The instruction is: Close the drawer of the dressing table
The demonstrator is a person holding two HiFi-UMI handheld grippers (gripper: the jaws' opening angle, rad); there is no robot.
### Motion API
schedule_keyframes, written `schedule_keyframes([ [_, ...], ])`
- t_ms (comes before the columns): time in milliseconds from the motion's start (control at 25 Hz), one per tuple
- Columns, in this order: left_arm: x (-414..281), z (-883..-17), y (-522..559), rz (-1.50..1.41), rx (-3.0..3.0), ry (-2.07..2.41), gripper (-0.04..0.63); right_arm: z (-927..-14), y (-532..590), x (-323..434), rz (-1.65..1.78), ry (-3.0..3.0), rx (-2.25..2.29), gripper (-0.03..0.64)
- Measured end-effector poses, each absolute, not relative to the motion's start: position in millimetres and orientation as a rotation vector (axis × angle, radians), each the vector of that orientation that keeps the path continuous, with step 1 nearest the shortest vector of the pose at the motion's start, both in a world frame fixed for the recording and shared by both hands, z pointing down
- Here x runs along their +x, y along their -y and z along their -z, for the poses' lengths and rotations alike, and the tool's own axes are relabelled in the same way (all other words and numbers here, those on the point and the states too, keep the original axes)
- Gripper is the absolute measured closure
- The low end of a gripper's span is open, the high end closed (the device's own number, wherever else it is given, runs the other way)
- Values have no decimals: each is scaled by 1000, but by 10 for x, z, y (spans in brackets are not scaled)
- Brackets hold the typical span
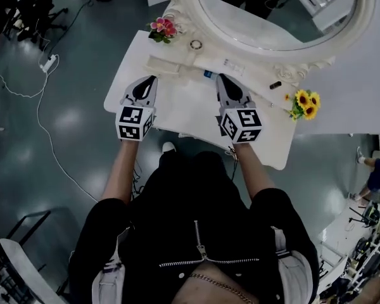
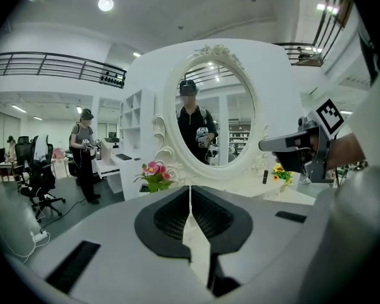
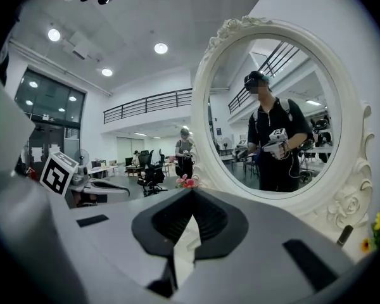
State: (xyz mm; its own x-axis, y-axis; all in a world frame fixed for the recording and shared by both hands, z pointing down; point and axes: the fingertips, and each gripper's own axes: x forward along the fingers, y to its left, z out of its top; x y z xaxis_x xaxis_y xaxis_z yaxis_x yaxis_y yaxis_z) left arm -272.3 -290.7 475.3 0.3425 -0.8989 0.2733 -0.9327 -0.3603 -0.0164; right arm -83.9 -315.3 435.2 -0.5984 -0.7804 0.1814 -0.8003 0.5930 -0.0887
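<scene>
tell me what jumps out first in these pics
A big oval mirror in an ornate white frame stands at the back of the white dressing table. The left gripper and right gripper hover side by side above it, both shut and empty. Pink flowers sit at its left corner, sunflowers at its right.

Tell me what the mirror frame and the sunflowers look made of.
Mirror frame: matte white with carved scrolls and roses. It is likely painted wood or moulded resin; I can't tell which. Sunflowers: evenly bright yellow petals, probably artificial fabric or plastic, though that's uncertain.
</scene>
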Motion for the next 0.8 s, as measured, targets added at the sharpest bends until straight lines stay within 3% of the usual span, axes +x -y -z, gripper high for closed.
schedule_keyframes([
  [640,-2947,-4997,3490,-263,2430,1603,564,-4399,3684,-901,-236,2648,1417,612],
  [800,-3062,-5268,3507,-269,2356,1577,458,-4493,3694,-948,-257,2634,1409,612],
])
